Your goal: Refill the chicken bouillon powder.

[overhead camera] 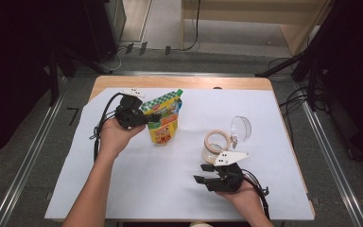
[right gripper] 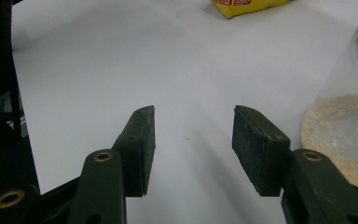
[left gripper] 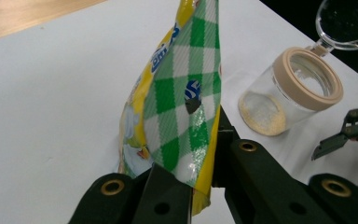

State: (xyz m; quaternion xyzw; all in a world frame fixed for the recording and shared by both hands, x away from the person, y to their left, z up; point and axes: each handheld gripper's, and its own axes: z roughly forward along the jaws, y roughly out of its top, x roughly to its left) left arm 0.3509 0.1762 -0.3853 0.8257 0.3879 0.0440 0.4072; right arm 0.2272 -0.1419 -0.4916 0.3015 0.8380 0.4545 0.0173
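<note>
We see a wooden tabletop (overhead camera: 184,82) covered by a white sheet (overhead camera: 137,175), with 2 hand-held tools working over it. Our left tool (overhead camera: 152,119) sits toward the left of the sheet in the high view, and its jaws are clamped on the edge of a snack pouch (overhead camera: 163,118), a yellow bag with a green-and-white checked top. In the left gripper view the pouch (left gripper: 177,102) stands upright between the 2 black jaws, pinched near its lower edge, with a small hang hole showing in the checked part. Our left hand (overhead camera: 115,137) wraps the tool's body, and a black cable trails from it toward the tabletop's left side. To the right, well apart from the pouch, a clear glass jar (overhead camera: 216,145) with a beige rim rests tilted on the sheet, its hinged clear lid (overhead camera: 240,127) swung open behind it. The left gripper view shows pale yellow powder (left gripper: 262,113) lying in the jar's bottom. Our right tool (overhead camera: 200,174) lies low near the front edge, just beside the jar, its jaws spread apart and gripping nothing. In the right gripper view those jaws frame bare white sheet with 1 tiny crumb (right gripper: 188,137) between them, and the jar's powdered base sits at the right edge.
</note>
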